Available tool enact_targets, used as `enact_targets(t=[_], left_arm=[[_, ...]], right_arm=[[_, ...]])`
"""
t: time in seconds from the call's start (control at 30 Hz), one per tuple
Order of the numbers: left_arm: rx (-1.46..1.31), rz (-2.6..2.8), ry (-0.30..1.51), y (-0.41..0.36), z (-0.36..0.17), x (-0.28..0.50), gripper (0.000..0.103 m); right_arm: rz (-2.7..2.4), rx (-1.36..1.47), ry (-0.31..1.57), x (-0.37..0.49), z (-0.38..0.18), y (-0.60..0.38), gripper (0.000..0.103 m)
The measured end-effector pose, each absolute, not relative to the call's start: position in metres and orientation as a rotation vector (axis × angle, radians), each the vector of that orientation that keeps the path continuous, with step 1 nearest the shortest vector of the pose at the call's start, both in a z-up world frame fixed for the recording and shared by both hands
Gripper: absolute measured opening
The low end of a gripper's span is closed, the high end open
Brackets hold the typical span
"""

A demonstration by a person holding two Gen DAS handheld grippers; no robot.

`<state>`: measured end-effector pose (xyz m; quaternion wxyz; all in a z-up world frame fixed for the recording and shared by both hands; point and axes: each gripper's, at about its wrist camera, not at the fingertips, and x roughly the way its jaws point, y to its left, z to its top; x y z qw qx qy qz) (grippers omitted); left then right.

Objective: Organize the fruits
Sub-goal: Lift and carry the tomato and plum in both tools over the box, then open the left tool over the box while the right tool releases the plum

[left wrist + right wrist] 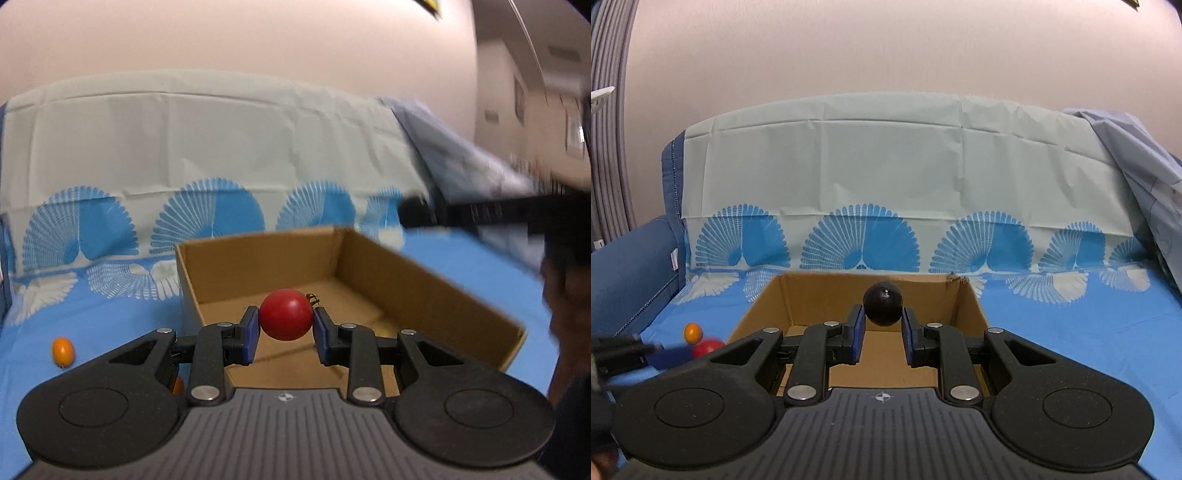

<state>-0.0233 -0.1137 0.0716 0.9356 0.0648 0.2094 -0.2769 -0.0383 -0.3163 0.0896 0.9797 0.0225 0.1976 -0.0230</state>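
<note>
Black claw [285, 325]; blue pads [251, 334]

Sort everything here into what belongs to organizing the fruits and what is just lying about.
Job: red fruit in left gripper; dark fruit in right gripper; orange fruit; box.
Lying about: patterned cloth; blue sheet.

So the surface is a blue cloth [1071, 332] with white fan prints, running up the back too. Sitting on it is an open cardboard box [424, 295], straight ahead of both sets of fingers. A small orange fruit [63, 351] lies on the cloth, left of the left fingers and well clear of the box.
</note>
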Motion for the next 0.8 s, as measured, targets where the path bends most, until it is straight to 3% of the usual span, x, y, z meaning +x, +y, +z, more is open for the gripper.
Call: enact_targets(t=[0.37,0.4,0.47,0.5,0.8], left_arm=[[0.134,-0.577,0.512,-0.112,0.063,-0.008,0.036],[0.127,-0.586,0.521,-0.112,0.062,-0.008,0.037],[0.125,-0.583,0.517,-0.112,0.063,-0.008,0.041],[0.126,-0.582,0.515,-0.112,0.063,-0.008,0.042],[0.093,-0.545,0.526,-0.105,0.064,-0.004,0.041]], right_arm=[[-0.018,0.024,0.451,-0.023,0.08,-0.302,0.023],[-0.013,0.02,0.463,-0.021,0.078,-0.3,0.025],[-0.022,0.012,0.471,-0.019,0.078,-0.299,0.046],[-0.026,0.013,0.471,-0.019,0.078,-0.298,0.049],[-0.034,0.009,0.457,-0.022,0.08,-0.298,0.05]])
